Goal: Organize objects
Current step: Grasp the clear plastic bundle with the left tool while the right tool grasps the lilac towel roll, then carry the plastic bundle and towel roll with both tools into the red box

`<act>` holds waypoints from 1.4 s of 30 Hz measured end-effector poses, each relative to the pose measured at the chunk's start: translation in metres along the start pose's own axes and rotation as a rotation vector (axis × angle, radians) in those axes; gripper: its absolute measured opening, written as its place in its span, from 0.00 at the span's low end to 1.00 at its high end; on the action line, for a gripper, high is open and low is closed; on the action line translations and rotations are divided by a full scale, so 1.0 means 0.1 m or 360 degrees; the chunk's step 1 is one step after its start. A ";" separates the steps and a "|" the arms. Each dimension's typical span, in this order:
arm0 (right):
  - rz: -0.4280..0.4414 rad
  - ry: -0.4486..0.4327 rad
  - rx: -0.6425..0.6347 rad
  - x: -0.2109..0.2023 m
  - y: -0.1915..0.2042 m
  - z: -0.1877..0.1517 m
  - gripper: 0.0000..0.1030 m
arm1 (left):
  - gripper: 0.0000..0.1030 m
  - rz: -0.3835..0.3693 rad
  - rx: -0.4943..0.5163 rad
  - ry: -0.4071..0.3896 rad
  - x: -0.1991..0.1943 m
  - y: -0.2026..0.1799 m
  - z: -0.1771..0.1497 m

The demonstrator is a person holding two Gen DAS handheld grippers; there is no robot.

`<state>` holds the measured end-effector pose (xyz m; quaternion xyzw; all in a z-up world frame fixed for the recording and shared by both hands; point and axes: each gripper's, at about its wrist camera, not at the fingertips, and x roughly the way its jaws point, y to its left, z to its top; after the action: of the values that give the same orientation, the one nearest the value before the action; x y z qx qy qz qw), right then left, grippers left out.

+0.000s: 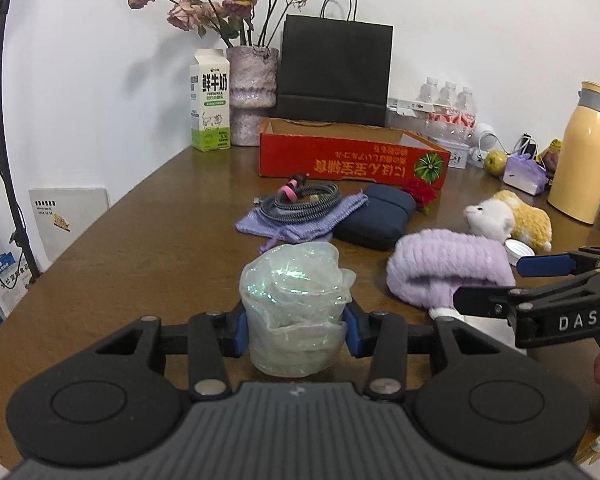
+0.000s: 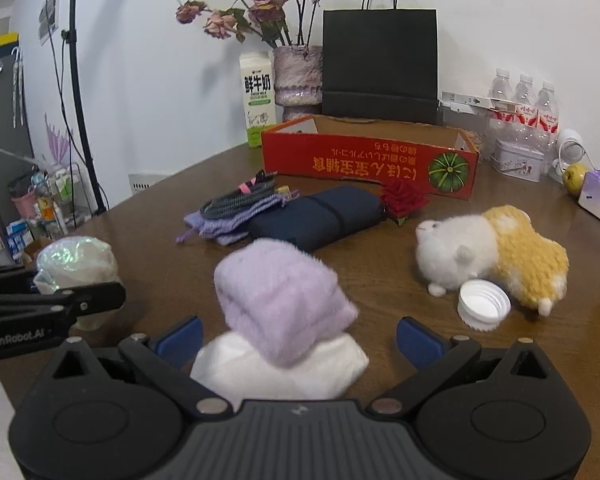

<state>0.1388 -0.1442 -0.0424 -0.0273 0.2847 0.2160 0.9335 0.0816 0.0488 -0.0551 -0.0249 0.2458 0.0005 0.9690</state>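
While the white-and-green milk carton (image 1: pixel 210 100) is showing "FRESH MILK" under large Chinese characters beside the pinkish vase of dried roses (image 1: pixel 252 94), the shallow red cardboard box (image 1: pixel 352 160) is displaying upside-down yellow lettering and a green pumpkin picture on its front wall. White letters "DAS" are standing on the right gripper's black body in the left wrist view, and "GenRobot.AI" on the left gripper's body in the right wrist view. The left gripper (image 1: pixel 296 330) is pinching an iridescent, translucent crumpled plastic bundle (image 1: pixel 294 300), its blue pads pressing on both sides, over the brown wooden table (image 1: pixel 140 240). The right gripper (image 2: pixel 300 338) is standing spread, its blue pads apart from the fluffy lilac-and-white folded cloth (image 2: pixel 280 300) lying between them, lilac part on top. Farther right, a white ribbed bottle cap (image 2: pixel 484 306) is lying against a white-and-yellow plush animal (image 2: pixel 496 252).
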 end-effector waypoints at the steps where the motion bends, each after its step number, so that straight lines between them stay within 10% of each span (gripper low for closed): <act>1: 0.0016 0.0002 0.0013 0.03 -0.01 0.02 1.00 | 0.44 0.0002 0.0000 -0.0001 0.01 0.01 0.02; 9: 0.0032 0.0032 0.0008 0.21 -0.01 0.10 0.92 | 0.44 0.0024 -0.0018 -0.0004 0.08 0.06 0.06; 20: 0.0082 0.0021 0.0009 0.19 -0.02 0.10 0.48 | 0.45 0.0027 -0.0026 0.0005 0.09 0.06 0.07; 42: 0.0088 -0.0158 0.0032 -0.15 -0.15 0.05 0.25 | 0.45 0.0005 0.0011 -0.0019 -0.02 -0.10 0.11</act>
<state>0.1362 -0.1625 -0.0307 0.0006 0.2410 0.2400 0.9404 0.0856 0.0396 -0.0441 -0.0212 0.2400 0.0012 0.9706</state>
